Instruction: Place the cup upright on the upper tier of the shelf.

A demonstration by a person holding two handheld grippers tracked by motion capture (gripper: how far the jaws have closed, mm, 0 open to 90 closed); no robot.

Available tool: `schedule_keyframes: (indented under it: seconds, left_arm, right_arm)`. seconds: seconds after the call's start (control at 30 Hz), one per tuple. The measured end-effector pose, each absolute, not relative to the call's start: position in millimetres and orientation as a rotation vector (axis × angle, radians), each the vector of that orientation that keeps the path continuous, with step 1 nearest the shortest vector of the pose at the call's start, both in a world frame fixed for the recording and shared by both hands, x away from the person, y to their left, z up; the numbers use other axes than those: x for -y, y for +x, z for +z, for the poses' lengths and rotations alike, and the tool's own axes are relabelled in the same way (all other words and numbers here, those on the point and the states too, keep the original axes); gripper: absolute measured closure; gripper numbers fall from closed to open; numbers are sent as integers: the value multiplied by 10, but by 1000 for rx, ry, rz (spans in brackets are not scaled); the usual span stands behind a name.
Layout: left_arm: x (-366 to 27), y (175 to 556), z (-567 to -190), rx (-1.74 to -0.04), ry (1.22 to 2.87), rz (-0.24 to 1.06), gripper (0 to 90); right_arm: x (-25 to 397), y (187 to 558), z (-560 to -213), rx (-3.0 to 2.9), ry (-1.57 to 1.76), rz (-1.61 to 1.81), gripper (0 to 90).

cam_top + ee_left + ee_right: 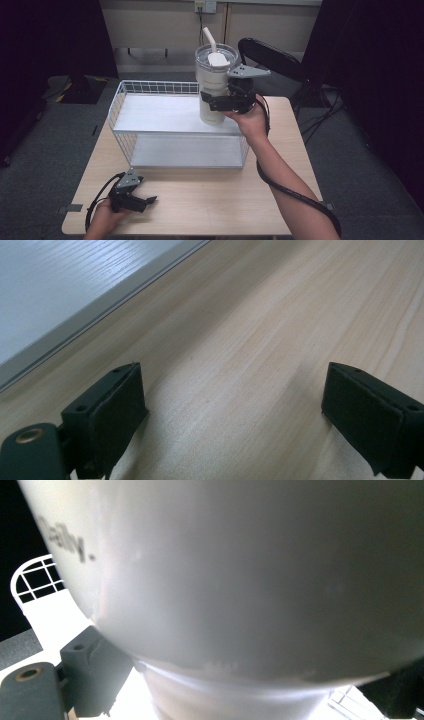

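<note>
A tall white tumbler (212, 82) with a clear lid and a white straw stands upright at the right end of the top shelf of a white wire rack (150, 112). My right gripper (214, 103) is shut on its lower body from the right side. In the right gripper view the tumbler (240, 570) sits close between the jaws, with grey lettering on its wall. My left gripper (148, 201) rests open on the table (210, 200) near the front left corner; in its own view the left gripper (235, 410) has bare wood between the pads.
The rack's lower shelf (60, 290) lies just ahead of the left gripper. A black folding chair (272, 57) stands behind the table's far right corner. Grey carpet surrounds the table.
</note>
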State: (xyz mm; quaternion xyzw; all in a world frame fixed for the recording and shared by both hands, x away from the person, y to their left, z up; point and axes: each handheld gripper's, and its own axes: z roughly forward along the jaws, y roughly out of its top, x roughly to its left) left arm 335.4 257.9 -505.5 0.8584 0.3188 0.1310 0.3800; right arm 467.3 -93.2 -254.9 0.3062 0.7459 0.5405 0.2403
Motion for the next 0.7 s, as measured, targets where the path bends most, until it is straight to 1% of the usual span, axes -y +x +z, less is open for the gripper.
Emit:
schedule_keyframes:
  seconds: [0.43, 0.7]
  left_arm:
    - [-2581, 3353, -5055, -814, 2190, 344, 97]
    - [-2584, 3355, -5054, -809, 2193, 353, 97]
  right_arm:
    - [1051, 4580, -2609, -2071, 815, 1464, 98]
    - [1172, 4412, -2645, -2096, 795, 1493, 99]
